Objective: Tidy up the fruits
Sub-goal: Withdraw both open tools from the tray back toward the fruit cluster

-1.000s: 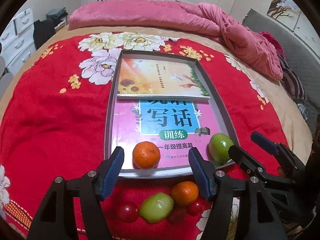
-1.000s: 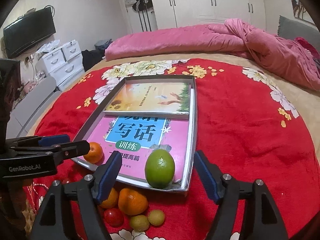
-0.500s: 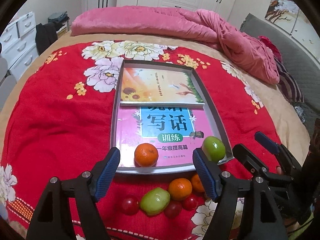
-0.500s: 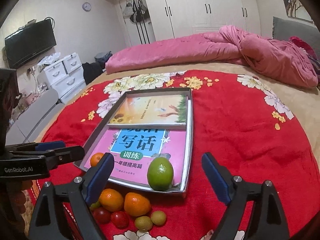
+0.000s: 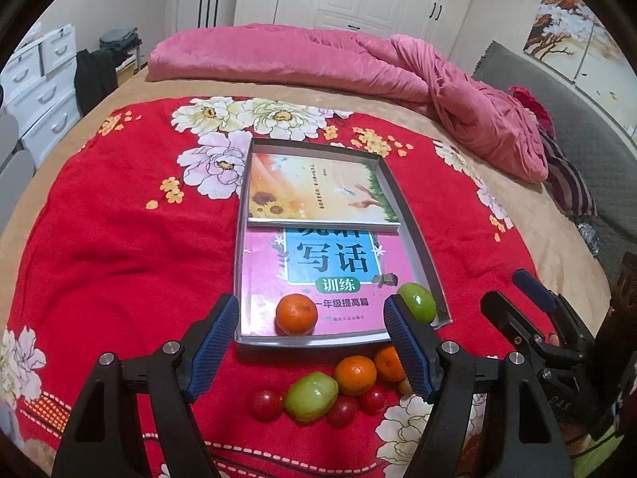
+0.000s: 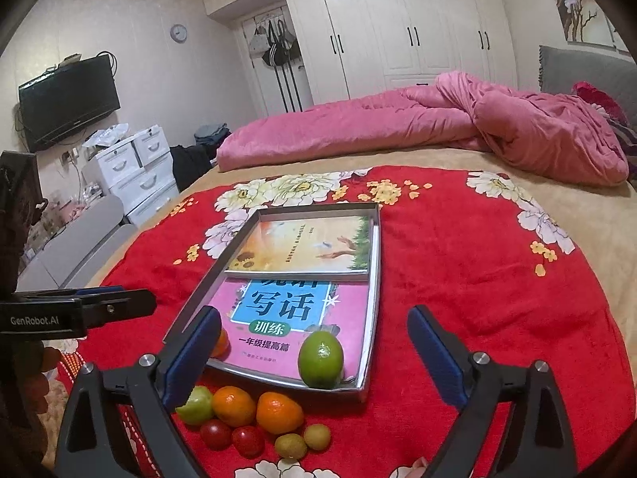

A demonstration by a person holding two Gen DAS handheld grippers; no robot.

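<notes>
Both grippers, left (image 5: 310, 342) and right (image 6: 314, 358), are pulling back from the tray (image 5: 422, 239), jaws apart and empty, leaving an orange (image 5: 296, 314) and lime (image 6: 321, 359) at its near edge; the pile (image 6: 254, 418) is waiting on the blanket (image 5: 119, 239) just outside.

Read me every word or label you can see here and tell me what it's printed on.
"写话" on the pink book, large characters.
"训练" in its green oval.
"一年级提高篇" below that.
"GenRobot.AI" on the left tool.
Unreadable: the half-covered title line, the tiny publisher line, and the small text on the sunflower book.
</notes>
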